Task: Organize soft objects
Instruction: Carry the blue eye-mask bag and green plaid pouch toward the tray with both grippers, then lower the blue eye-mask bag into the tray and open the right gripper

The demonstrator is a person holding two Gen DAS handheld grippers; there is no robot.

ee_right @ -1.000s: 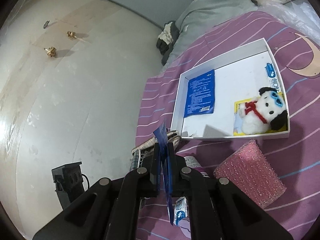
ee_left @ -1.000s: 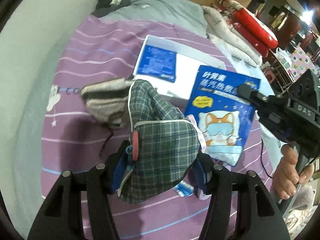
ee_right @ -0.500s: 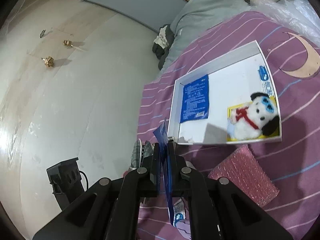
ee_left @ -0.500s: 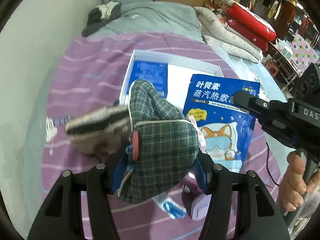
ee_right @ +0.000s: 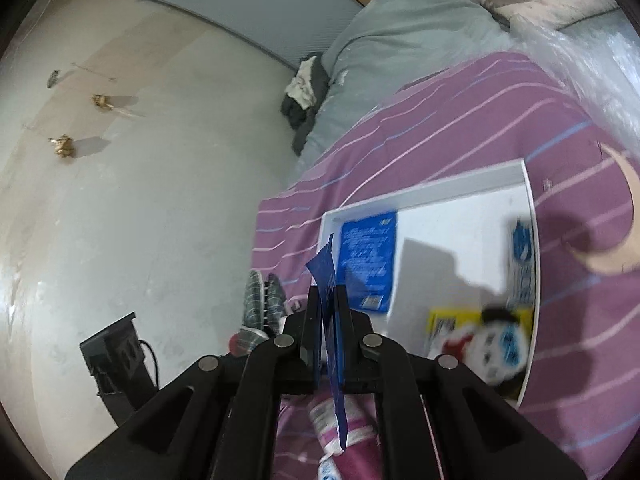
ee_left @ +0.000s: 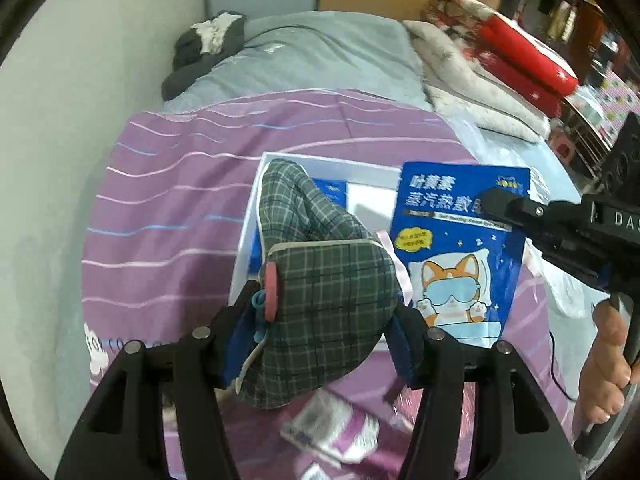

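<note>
My left gripper (ee_left: 326, 320) is shut on a green plaid slipper (ee_left: 320, 300), which bulges between its jaws and hangs over the near left corner of a white box (ee_left: 250, 224). To its right, my right gripper (ee_left: 504, 208) is shut on a flat blue eye-mask pouch (ee_left: 460, 248) with a cartoon dog. In the right wrist view the pouch (ee_right: 326, 276) stands edge-on between the closed fingers of the right gripper (ee_right: 330, 312), just short of the white box (ee_right: 440, 184). The plaid slipper (ee_right: 260, 300) shows to the left. The box holds a blue packet (ee_right: 366, 256) and a blurred plush dog (ee_right: 492, 348).
The box lies on a purple striped sheet (ee_left: 168, 208) against a pale wall (ee_left: 60, 140). Grey bedding (ee_left: 320, 60) and red and white quilts (ee_left: 512, 64) lie beyond. A pink packet (ee_right: 344, 432) lies under the grippers. A hand (ee_left: 608, 360) grips the right handle.
Both grippers have travelled toward the white box with their loads. The grey knitted item beside the slipper has dropped out of the left wrist view.
</note>
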